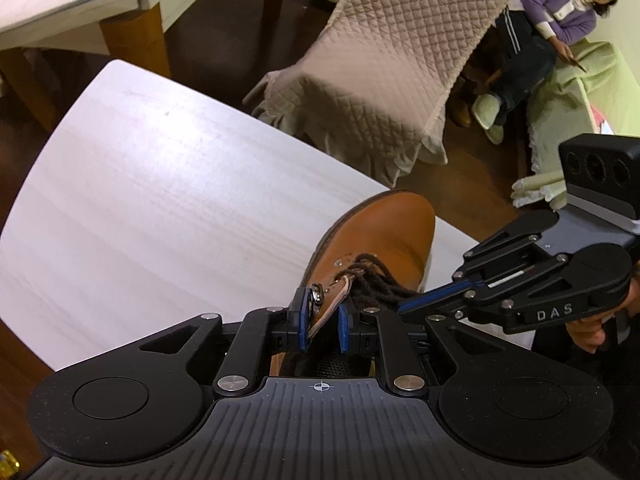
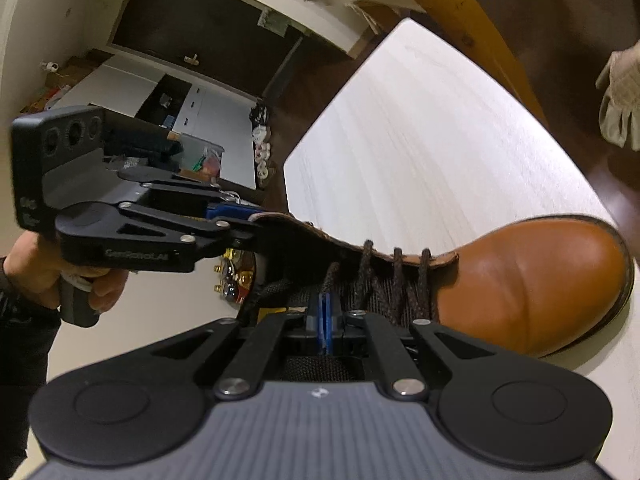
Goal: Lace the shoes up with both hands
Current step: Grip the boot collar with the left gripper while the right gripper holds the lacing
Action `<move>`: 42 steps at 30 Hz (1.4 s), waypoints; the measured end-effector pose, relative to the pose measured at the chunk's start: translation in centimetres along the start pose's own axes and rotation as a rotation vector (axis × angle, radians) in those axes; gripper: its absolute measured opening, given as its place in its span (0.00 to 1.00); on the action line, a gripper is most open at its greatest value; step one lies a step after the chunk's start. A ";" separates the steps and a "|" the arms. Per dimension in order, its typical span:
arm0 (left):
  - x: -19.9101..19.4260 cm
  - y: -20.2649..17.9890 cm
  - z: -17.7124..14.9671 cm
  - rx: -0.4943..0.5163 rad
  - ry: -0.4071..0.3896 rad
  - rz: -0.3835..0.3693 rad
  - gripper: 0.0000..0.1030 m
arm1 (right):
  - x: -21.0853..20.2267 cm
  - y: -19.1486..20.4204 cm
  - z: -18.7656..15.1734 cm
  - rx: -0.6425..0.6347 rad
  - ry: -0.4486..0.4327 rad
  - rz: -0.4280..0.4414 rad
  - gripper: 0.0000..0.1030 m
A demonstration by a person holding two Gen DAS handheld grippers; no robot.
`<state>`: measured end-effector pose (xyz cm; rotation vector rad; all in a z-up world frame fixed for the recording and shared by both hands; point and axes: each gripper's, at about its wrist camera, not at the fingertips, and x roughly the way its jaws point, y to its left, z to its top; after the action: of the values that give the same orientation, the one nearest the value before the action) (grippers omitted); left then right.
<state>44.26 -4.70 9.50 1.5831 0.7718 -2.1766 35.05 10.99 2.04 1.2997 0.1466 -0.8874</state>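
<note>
A tan leather boot (image 1: 384, 232) with dark brown laces (image 1: 384, 284) lies on a white table (image 1: 140, 200), its toe near the far edge. My left gripper (image 1: 322, 322) is shut on the boot's eyelet flap (image 1: 326, 308), by a metal lace hook; the blue pads press on both sides of the leather. In the right wrist view the left gripper (image 2: 252, 224) pinches the same flap (image 2: 296, 228) from the left. My right gripper (image 2: 324, 316) is shut, its pads together on a lace (image 2: 331, 276) above the boot's tongue. In the left wrist view its tips (image 1: 404, 306) touch the laces.
A quilted beige chair cover (image 1: 380, 60) stands beyond the table, and a person (image 1: 560, 12) sits on a green-covered seat at the back right. Another table with wooden legs (image 1: 132, 36) is at the upper left. White cabinets (image 2: 208, 120) stand across the dark floor.
</note>
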 end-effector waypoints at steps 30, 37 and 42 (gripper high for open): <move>0.0 -0.2 0.0 -0.014 0.003 -0.002 0.15 | 0.8 -0.5 1.6 0.096 0.093 0.008 0.18; 0.1 0.2 0.0 -0.009 0.004 -0.004 0.15 | 2.0 -0.2 2.6 0.045 0.091 -0.017 0.18; 0.2 0.3 -0.1 -0.013 0.004 -0.011 0.16 | 2.9 -0.1 3.1 0.046 0.086 -0.041 0.18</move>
<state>44.43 -4.88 9.26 1.5806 0.7960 -2.1721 35.79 6.84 1.27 1.3822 0.2216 -0.8743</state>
